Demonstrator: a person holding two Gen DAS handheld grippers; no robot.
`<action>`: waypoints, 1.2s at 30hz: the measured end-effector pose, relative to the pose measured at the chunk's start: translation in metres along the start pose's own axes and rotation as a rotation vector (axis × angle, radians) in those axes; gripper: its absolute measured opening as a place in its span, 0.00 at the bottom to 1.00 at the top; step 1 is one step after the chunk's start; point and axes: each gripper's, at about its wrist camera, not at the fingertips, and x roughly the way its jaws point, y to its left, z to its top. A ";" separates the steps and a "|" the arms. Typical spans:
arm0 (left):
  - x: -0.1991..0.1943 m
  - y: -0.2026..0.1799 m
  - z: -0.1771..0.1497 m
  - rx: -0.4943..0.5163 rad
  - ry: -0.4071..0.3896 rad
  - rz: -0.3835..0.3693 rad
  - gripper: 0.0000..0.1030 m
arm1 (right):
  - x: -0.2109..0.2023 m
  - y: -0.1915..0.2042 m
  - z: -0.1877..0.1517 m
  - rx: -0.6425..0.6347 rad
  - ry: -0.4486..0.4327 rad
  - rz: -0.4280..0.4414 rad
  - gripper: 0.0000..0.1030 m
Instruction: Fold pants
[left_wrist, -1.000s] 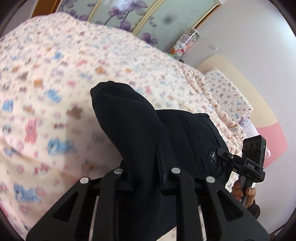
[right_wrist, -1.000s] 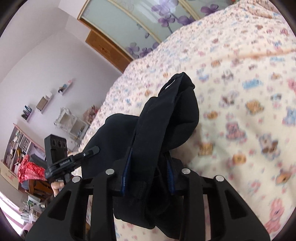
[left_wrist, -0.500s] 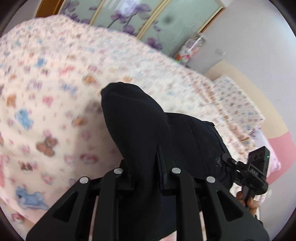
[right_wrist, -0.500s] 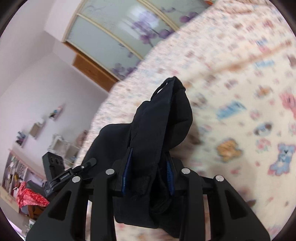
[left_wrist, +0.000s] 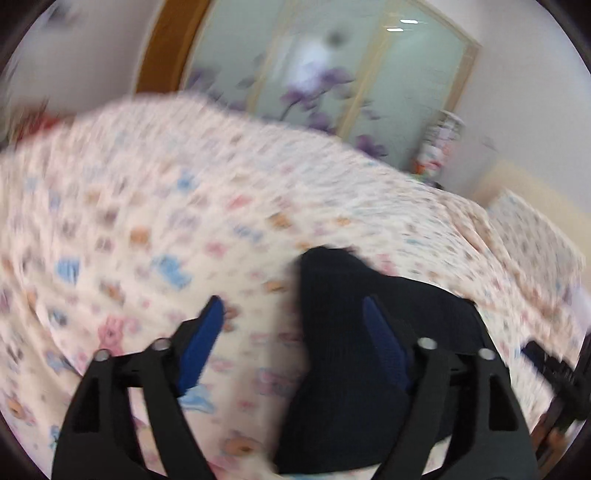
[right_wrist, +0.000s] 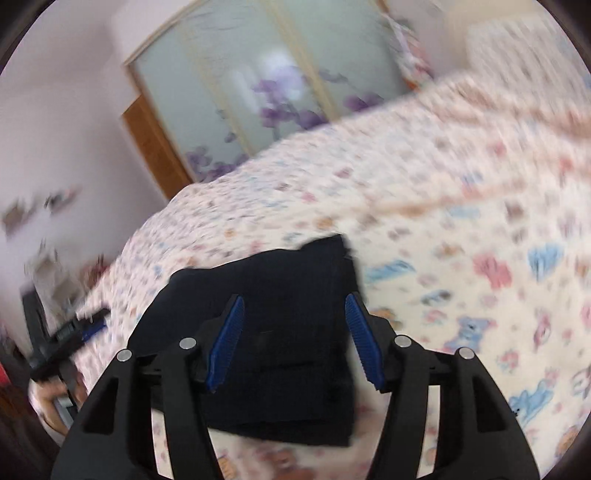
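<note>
The black pants (right_wrist: 295, 295) lie folded into a flat bundle on the cartoon-print bedspread (right_wrist: 461, 221). My right gripper (right_wrist: 294, 299) hovers over them, its jaws opening; the blue pads (right_wrist: 227, 332) stand clear on either side of the cloth. In the left wrist view the pants (left_wrist: 351, 350) sit under the right-hand finger. My left gripper (left_wrist: 291, 306) is opening wide there, and its left pad (left_wrist: 205, 332) is over bare bedspread (left_wrist: 147, 221). Nothing is pinched. Both views are motion-blurred.
Each gripper shows at the edge of the other's view: the right gripper (left_wrist: 550, 365) and the left gripper (right_wrist: 70, 332) with a hand below it. A frosted wardrobe with purple flowers (right_wrist: 266, 92) stands behind the bed. A pillow (left_wrist: 535, 229) lies at the right.
Both grippers held bunched, lifted pants cloth; now both jaws have spread and the pants lie flat on the bed. Both cameras tilted up, showing more of the wardrobe.
</note>
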 end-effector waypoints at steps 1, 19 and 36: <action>-0.006 -0.019 -0.003 0.058 -0.011 -0.015 0.87 | 0.000 0.020 -0.003 -0.077 -0.004 -0.015 0.58; 0.029 -0.072 -0.080 0.229 0.131 0.061 0.98 | 0.019 0.039 -0.057 -0.237 0.066 -0.215 0.62; -0.110 -0.076 -0.155 0.303 -0.051 0.188 0.98 | -0.101 0.092 -0.138 -0.223 -0.096 -0.234 0.92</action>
